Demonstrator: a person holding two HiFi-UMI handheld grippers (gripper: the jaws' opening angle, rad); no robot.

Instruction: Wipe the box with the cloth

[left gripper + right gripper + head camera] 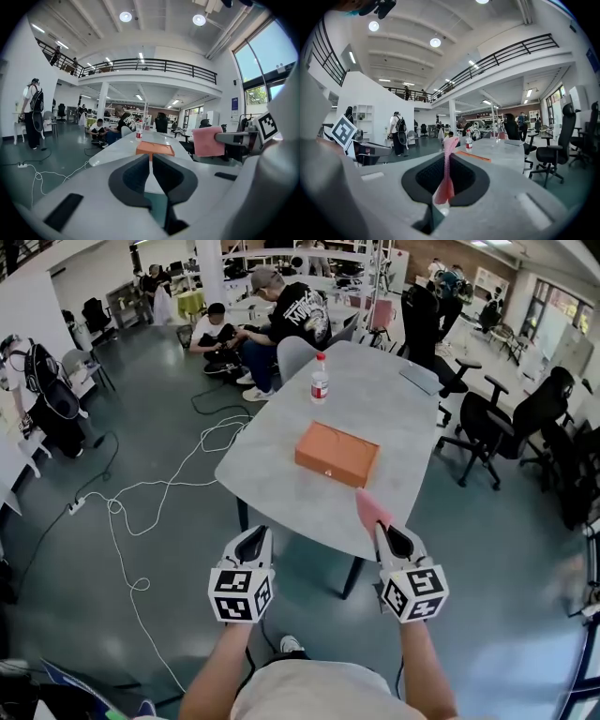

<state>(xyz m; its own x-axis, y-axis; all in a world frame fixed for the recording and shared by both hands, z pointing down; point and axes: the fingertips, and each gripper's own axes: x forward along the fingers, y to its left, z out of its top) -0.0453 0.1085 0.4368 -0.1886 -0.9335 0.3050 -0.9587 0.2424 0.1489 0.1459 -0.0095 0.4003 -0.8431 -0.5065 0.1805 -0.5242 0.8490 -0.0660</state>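
An orange box (337, 454) lies flat on the grey table (375, 399), near its front end; it also shows low and flat in the left gripper view, box (155, 148). A pink cloth (371, 510) stands up from my right gripper (383, 533), which is shut on it; the cloth (448, 164) runs between the jaws in the right gripper view. My left gripper (254, 542) is shut and holds nothing, its jaws meeting in a thin line (151, 165). Both grippers hover short of the table's near edge, the box a little beyond them.
A plastic water bottle (320, 378) with a red cap stands on the table behind the box. Office chairs (487, 427) crowd the right side. White cables (150, 493) loop over the floor at left. People (281, 315) sit beyond the table's far end.
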